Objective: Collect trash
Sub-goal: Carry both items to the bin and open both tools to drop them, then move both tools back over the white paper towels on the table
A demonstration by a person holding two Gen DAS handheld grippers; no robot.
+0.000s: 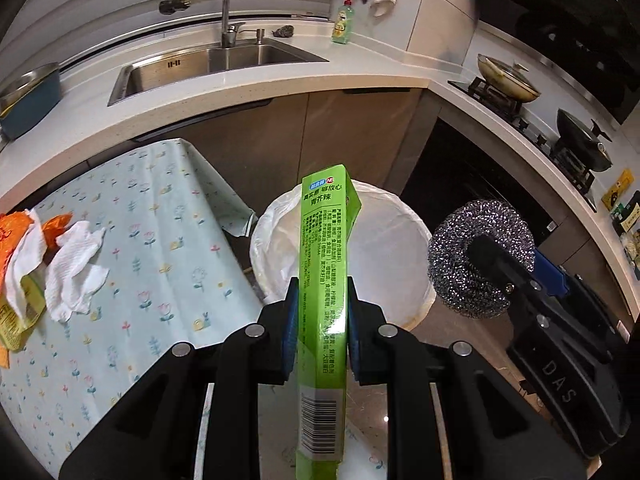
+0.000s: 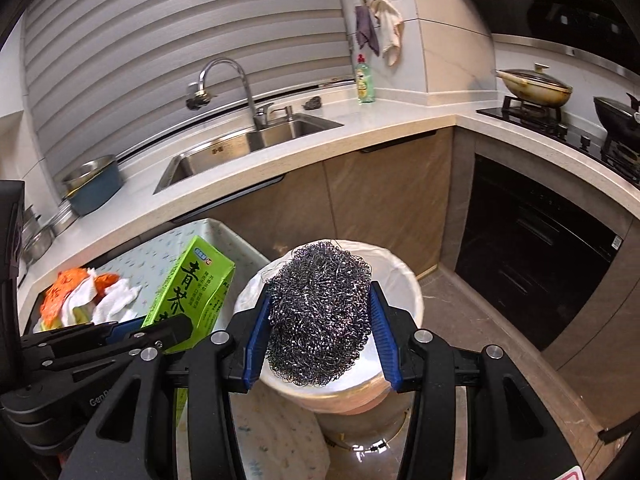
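Observation:
My left gripper (image 1: 322, 300) is shut on a long green box (image 1: 326, 264), which stands upright between the blue pads, just over the near left rim of the bin. A round bin (image 1: 396, 240) lined with a white bag stands on the floor below and ahead. My right gripper (image 2: 319, 312) is shut on a steel wool scourer (image 2: 318, 312), held above the same bin (image 2: 404, 284). In the left wrist view the scourer (image 1: 460, 248) hangs at the bin's right edge. The green box (image 2: 192, 296) shows to the left in the right wrist view.
A small table with a floral cloth (image 1: 152, 248) stands left of the bin, bearing crumpled white tissues (image 1: 76, 268) and orange wrappers (image 1: 12, 232). Behind runs a counter with a sink (image 1: 208, 64), tap and dish soap bottle (image 1: 343, 22). A stove with pans (image 1: 508, 76) is right.

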